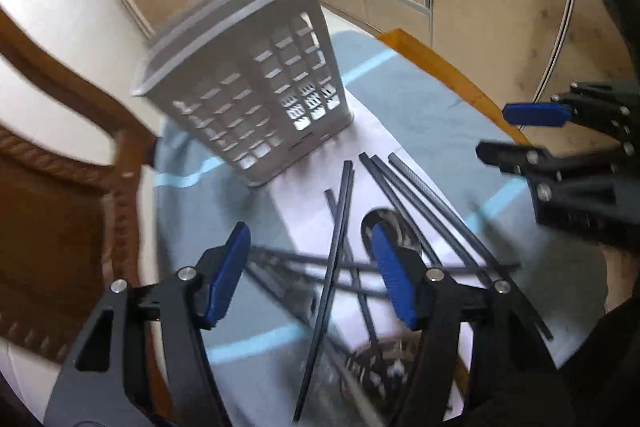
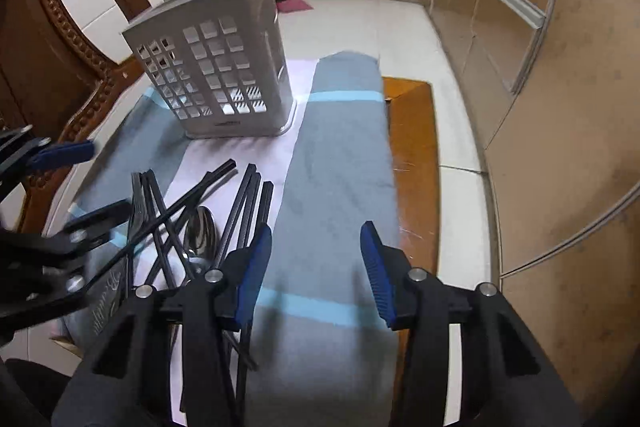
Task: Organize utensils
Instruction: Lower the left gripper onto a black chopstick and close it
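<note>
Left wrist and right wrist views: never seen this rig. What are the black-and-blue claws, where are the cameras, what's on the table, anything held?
No robot arm: a person holds one two-finger gripper in each hand, with a fisheye camera on each looking along its fingers. The left gripper hangs above a pile of black chopsticks and a metal spoon; the right gripper hangs over bare grey cloth, beside that pile. Each also shows at the edge of the other's view. A grey slotted utensil holder stands upright behind. Both grippers' jaws are apart and hold nothing.
</note>
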Demonstrator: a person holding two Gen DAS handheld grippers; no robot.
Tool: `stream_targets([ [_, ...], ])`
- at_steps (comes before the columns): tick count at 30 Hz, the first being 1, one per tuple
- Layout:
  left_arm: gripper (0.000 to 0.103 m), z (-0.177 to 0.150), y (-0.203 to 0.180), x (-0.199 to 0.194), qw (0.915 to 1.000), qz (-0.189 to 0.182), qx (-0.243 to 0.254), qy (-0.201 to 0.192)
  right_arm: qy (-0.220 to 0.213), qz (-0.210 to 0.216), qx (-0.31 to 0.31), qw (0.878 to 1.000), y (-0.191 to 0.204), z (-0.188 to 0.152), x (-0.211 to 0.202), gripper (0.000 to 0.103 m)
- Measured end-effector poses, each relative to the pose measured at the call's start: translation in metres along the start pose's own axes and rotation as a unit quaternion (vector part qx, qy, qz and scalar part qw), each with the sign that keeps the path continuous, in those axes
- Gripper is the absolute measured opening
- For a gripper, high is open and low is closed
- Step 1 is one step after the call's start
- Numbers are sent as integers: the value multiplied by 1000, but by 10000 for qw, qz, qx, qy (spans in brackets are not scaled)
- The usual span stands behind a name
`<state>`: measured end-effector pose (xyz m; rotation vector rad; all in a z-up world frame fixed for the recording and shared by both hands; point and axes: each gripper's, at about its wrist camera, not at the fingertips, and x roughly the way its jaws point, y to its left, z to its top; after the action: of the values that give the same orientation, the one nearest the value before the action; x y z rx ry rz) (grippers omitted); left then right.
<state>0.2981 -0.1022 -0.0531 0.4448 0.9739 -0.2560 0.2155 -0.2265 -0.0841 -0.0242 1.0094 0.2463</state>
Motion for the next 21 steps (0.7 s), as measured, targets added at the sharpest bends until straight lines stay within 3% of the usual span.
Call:
stream_targets([
  [3, 64, 12, 2, 21, 9995, -306, -13, 37, 166, 53, -136, 9998, 1, 5, 18, 47],
  [11, 64, 28, -9, 61, 9983, -401, 330, 277, 334, 138, -13, 9993, -10, 11, 37, 47],
  [14, 57, 32, -11, 72, 9977, -410, 380, 371, 406, 164, -71, 9990, -7, 10, 42, 47],
  [17, 40, 37, -13, 86, 9964, -511, 403, 550, 451, 173, -111, 9988, -5, 9, 45, 47],
  [19, 19, 38, -11, 92, 9955, -599, 340, 648, 480, 154, -136, 9986, -4, 9, 48, 47],
  [21, 9, 42, -4, 96, 9956, -669, 167, 638, 488, 146, -156, 9986, -3, 9, 49, 47],
])
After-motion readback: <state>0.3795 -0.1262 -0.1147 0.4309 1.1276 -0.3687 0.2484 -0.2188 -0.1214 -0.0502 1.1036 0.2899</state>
